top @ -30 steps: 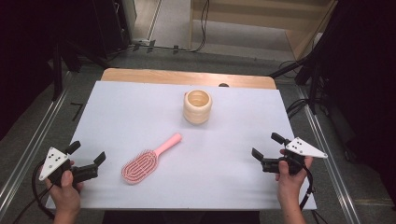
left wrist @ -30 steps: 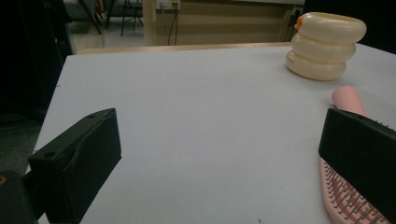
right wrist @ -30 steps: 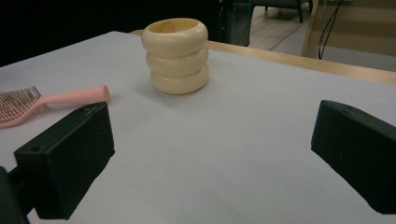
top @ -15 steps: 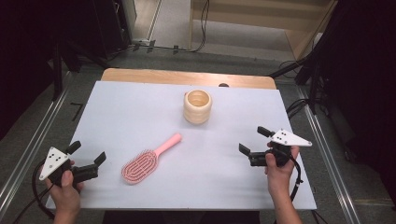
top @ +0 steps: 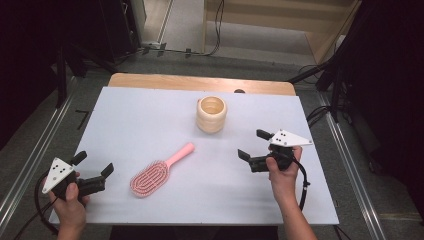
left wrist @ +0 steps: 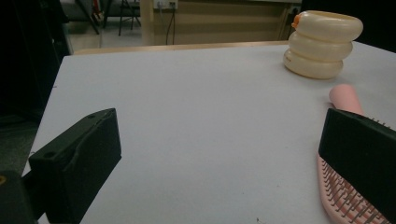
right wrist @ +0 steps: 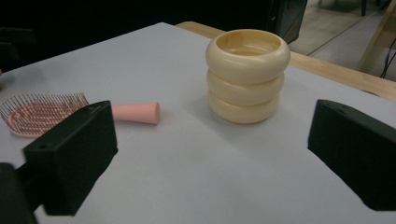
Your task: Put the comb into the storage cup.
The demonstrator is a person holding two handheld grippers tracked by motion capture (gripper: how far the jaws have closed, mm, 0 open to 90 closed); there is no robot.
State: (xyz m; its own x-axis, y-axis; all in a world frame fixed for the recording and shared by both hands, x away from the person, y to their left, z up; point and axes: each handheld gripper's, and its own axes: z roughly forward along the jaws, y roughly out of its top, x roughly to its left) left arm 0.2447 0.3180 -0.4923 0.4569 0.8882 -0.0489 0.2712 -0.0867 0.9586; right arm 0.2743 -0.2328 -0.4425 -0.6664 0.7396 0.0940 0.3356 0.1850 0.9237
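Jaws spread wide and empty, the right gripper (top: 253, 148) is facing the cream ringed holder (top: 211, 114) mid-table and, I judge, needing a level, centred approach, while the left gripper (top: 94, 170), equally parted, is idling beside the pink hairbrush (top: 156, 171).

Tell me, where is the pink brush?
In the high view the pink hairbrush lies flat on the white table, left of centre, between the left gripper and the cream cup.
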